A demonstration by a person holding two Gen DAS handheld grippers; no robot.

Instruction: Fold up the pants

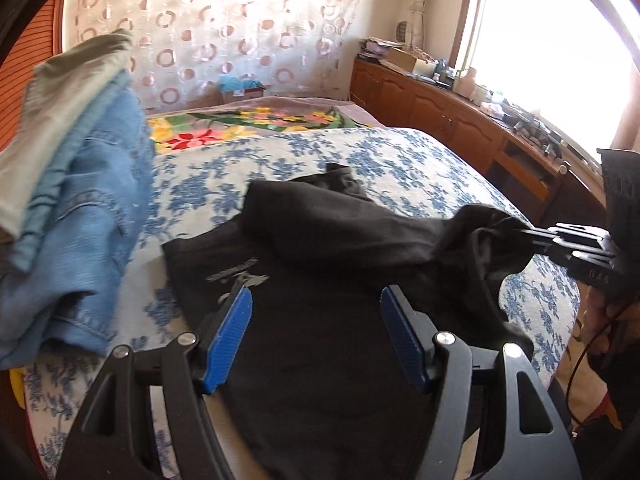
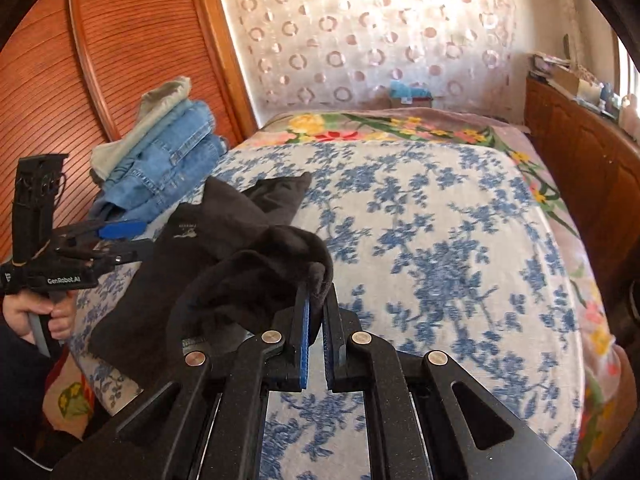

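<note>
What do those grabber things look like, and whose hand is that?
Each is a black frame with silver rivets and two fingers lined with ribbed blue pads. The left gripper has a tall black handle part, white lettering reading GenRobot.AI, and a grey trigger. A bare hand holds it. The right gripper looks the same.

Black fabric pants lie at the near-left corner of the blue-floral bedspread bed, folded denim jeans stack behind them along the left edge, flowered blanket at the far edge.
</note>
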